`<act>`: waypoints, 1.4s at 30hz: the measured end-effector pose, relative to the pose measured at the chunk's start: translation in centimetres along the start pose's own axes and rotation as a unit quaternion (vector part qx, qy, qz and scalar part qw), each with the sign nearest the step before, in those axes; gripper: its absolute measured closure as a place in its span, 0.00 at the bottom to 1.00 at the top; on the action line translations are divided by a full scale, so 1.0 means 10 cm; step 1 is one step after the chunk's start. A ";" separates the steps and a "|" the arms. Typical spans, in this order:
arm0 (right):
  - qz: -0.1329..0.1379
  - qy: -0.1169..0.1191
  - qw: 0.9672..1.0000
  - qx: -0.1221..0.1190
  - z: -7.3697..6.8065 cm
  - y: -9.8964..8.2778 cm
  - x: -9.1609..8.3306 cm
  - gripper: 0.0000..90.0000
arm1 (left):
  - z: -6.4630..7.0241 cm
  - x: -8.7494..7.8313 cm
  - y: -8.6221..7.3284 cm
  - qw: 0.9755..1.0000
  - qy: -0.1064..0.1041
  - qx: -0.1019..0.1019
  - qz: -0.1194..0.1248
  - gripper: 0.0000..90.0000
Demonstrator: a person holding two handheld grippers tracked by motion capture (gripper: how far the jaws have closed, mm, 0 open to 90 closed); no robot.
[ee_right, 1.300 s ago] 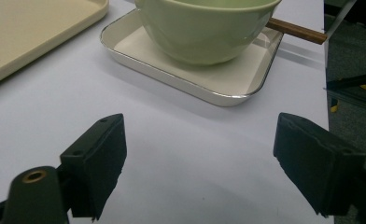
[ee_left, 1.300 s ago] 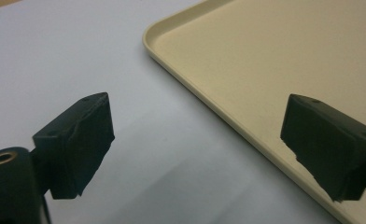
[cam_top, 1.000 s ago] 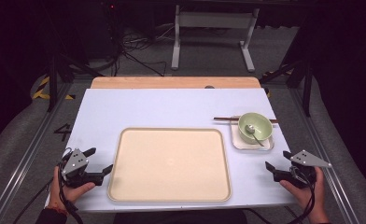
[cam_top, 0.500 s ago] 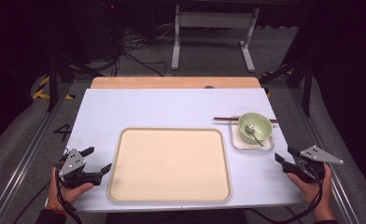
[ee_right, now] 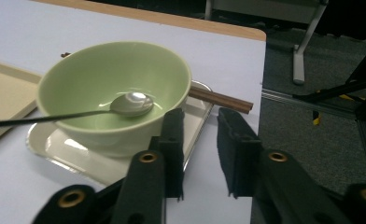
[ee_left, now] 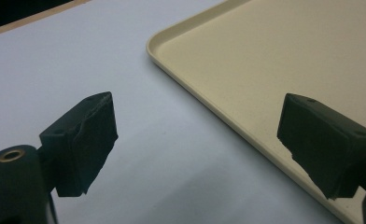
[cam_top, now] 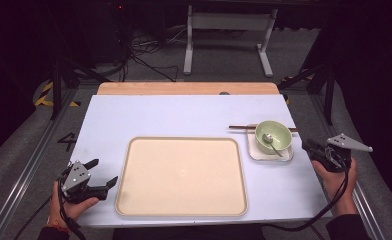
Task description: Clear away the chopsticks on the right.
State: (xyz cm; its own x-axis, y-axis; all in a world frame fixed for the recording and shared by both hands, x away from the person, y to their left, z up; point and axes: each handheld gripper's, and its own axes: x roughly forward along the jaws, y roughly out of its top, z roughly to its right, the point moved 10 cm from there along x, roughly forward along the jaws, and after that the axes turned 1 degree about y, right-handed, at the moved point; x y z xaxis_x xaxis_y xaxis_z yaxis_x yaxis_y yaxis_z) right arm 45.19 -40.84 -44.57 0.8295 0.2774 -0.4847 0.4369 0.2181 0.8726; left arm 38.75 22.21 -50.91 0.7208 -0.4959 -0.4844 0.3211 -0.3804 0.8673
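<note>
Right gripper view: right gripper (ee_right: 197, 154) jaws, just closing, stand narrowly apart and empty beside the pale green ceramic bowl (ee_right: 111, 88) holding a metal spoon (ee_right: 130, 103). Left gripper (cam_top: 98, 172) jaws gape wide, empty, beside the beige plastic tray (cam_top: 181, 175).

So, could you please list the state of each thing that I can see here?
Bowl: upright on the small plate, spoon inside.
Spoon: lying in the bowl, handle over the rim.
Small plate: flat, beside the tray.
Chopsticks: lying behind the bowl.
Tray: empty.
Left gripper: jaws open, empty.
Right gripper: jaws just closing, narrow gap, empty.
</note>
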 end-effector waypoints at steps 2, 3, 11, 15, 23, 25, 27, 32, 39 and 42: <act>-0.007 -0.001 1.000 -0.009 0.04 0.05 0.09 0.93 | 0.01 0.00 0.00 1.000 -0.001 0.000 0.000 0.14; -0.009 0.005 1.000 -0.006 0.06 0.08 0.13 0.95 | 0.01 0.00 0.00 1.000 0.000 0.001 -0.001 0.14; -0.033 -0.029 0.999 -0.006 0.26 0.21 0.65 1.00 | 0.03 0.04 0.03 1.000 -0.003 0.003 0.001 0.14; -0.052 -0.036 0.998 0.014 0.42 0.18 0.84 1.00 | 0.06 0.06 0.05 1.000 -0.006 0.007 -0.001 0.15; -0.081 -0.035 0.996 0.019 0.54 0.18 1.11 1.00 | 0.11 0.10 0.10 1.000 -0.012 0.002 -0.001 0.16; -0.089 -0.029 0.995 0.028 0.56 0.16 1.19 1.00 | 0.13 0.12 0.09 1.000 -0.010 0.007 -0.006 0.16; -0.095 -0.029 0.995 0.030 0.57 0.14 1.23 1.00 | 0.13 0.12 0.08 1.000 -0.009 0.008 -0.010 0.16; -0.110 -0.020 0.993 0.038 0.57 0.12 1.36 1.00 | 0.12 0.12 0.07 1.000 -0.001 0.007 -0.016 0.17; -0.143 -0.002 0.989 0.038 0.47 0.04 1.45 1.00 | 0.10 0.10 0.08 1.000 -0.001 0.008 -0.010 0.17; -0.164 0.020 0.984 0.059 0.39 -0.01 1.38 1.00 | 0.11 0.09 0.10 1.000 -0.005 0.010 -0.008 0.17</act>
State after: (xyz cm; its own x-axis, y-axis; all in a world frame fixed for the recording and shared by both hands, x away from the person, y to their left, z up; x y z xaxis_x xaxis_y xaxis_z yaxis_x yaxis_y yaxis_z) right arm 57.91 -40.70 -51.11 0.6237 0.2468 -0.7417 0.7187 0.1920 0.6683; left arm 39.03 20.52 -50.64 0.7093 -0.4978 -0.4992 0.3194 -0.4043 0.8570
